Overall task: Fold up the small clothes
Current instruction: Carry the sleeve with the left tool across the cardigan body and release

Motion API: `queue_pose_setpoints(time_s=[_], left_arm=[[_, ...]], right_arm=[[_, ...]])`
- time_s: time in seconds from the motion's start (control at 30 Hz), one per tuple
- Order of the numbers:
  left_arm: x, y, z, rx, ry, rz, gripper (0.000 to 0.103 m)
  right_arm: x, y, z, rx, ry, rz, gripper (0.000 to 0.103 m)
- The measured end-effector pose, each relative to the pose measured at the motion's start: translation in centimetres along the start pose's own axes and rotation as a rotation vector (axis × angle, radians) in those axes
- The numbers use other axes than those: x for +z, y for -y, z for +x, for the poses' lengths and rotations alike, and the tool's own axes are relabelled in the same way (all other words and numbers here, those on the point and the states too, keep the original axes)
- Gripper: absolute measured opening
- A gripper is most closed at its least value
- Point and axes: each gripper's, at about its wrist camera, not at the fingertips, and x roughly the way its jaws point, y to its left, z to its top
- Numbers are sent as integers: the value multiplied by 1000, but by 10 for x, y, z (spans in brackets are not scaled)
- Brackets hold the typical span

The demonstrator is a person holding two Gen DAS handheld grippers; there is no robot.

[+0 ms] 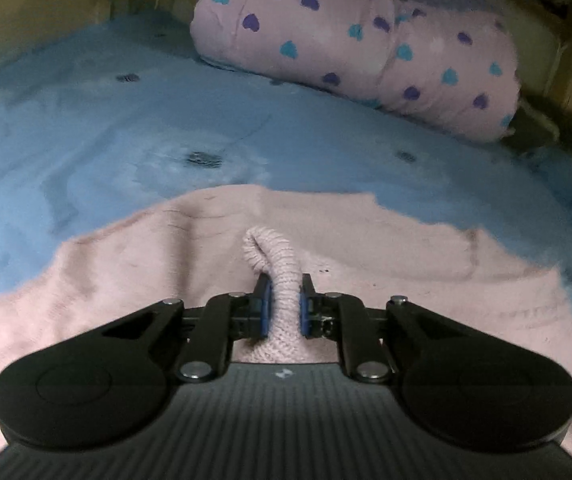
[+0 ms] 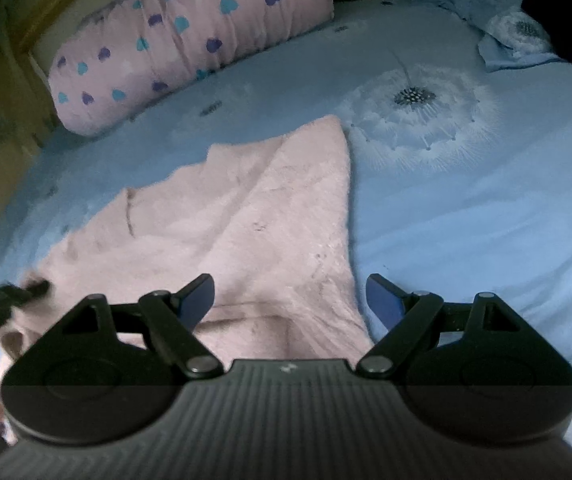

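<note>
A small pink knit garment (image 1: 213, 248) lies spread on the blue bedsheet (image 1: 85, 128). My left gripper (image 1: 284, 284) is shut on a ribbed pink cuff or hem (image 1: 275, 252) of the garment, which sticks up between the blue pads. In the right wrist view the garment (image 2: 277, 216) lies partly folded, with a straight edge along its right side. My right gripper (image 2: 290, 292) is open and empty, hovering over the garment's near right edge. The left gripper (image 2: 1, 300) shows blurred at the far left of that view.
A pink pillow with blue and purple hearts (image 1: 358, 40) lies at the back of the bed, also in the right wrist view (image 2: 189, 40). The sheet has a dandelion print (image 2: 414, 112). A dark item (image 2: 566, 20) and blue pillow sit far right.
</note>
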Motion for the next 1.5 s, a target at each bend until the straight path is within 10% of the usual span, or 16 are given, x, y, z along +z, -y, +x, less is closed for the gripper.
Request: queue_pose_setpoints(time_s=[0.3,0.67,1.5], left_arm=[[-14,3,23,62,-65,114,26],[1,-28,-39,115,-54,109,68],[-24,-236,-126,446,-239,-177,82]], right_arm=[[-10,-9,17,-96,-55,-123,84],[-7,-11,5,-57,-30,-88,84],[-28,-40,-25,82,13,-216,84]])
